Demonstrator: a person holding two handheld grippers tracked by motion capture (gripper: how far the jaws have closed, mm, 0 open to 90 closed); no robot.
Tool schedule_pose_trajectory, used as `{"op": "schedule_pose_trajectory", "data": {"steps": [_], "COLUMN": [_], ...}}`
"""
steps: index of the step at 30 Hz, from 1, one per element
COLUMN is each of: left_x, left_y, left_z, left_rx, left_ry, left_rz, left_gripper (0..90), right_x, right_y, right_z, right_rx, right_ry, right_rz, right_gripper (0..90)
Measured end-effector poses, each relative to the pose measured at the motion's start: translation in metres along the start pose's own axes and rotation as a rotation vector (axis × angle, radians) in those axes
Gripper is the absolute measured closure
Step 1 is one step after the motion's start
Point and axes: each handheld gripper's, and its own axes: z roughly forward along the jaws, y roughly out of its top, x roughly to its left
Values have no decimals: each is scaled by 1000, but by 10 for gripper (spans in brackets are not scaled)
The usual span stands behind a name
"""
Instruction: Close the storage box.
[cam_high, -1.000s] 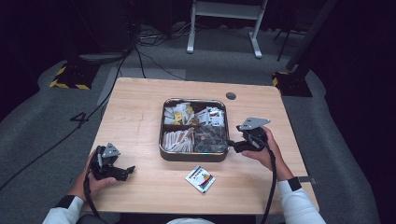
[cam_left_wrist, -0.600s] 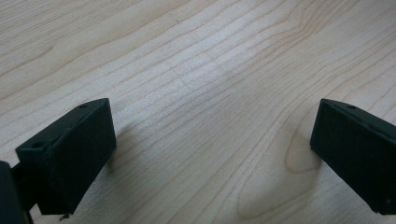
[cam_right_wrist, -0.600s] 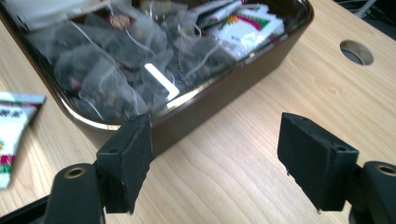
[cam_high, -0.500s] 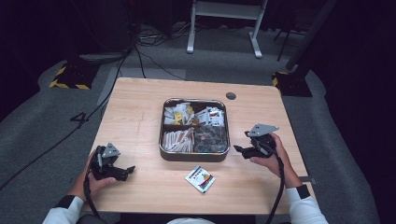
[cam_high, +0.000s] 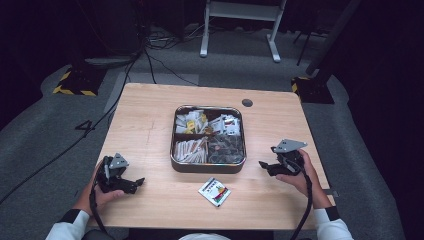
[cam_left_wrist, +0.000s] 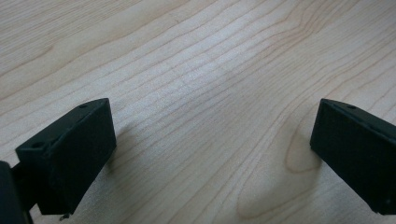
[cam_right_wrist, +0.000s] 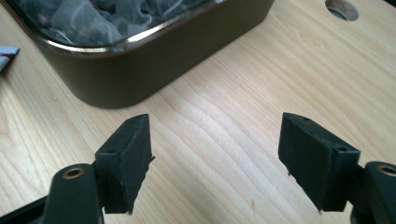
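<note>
A wooden worktop (cam_high: 150, 115) carries a dark metal tray (cam_high: 208, 167) near its middle, split into four compartments holding assorted packets: pale and yellow ones at the far left, red-and-white ones at the far right, brownish sticks at the near left, dark sachets at the near right. A single sachet (cam_high: 214, 191) (white with red and green print) lies flat on the wood just in front of the tray, apart from it and between the two hands.

The left claw (cam_high: 136, 182) rests low at the near left corner, well apart from the tray, held in the left hand (cam_high: 98, 192). In the left gripper view its jaws stand wide apart over bare wood, nothing between them.

The right claw (cam_high: 263, 166) sits to the right of the tray, near its front corner, pointing toward it. In the right gripper view the jaws are spread wide and empty, with the tray's rounded corner (cam_right_wrist: 154, 60) just ahead of them and a round hole (cam_right_wrist: 342, 8) in the worktop farther off.
</note>
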Motion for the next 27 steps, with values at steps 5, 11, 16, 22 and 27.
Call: {"op": "schedule_pose_trajectory", "data": {"steps": [5,11,16,22,27], "left_x": [0,0,0,0,0], "left_y": [0,0,0,0,0], "left_z": [0,0,0,0,0], "left_rx": [0,0,0,0,0], "left_ry": [-2,-1,0,-1,-1], "left_rz": [-1,0,0,0,0], "left_gripper": [4,4,5,5,4], "right_x": [-2,-4,-9,-13,-15], "right_y": [-12,-27,-43,-58,-71], "right_z": [0,-3,-7,-9,-9], "right_rx": [13,7,8,11,26], "right_ry": [4,6,4,5,3], "right_rz": [16,28,63,99,126], "right_gripper": [263,256,253,250,246]}}
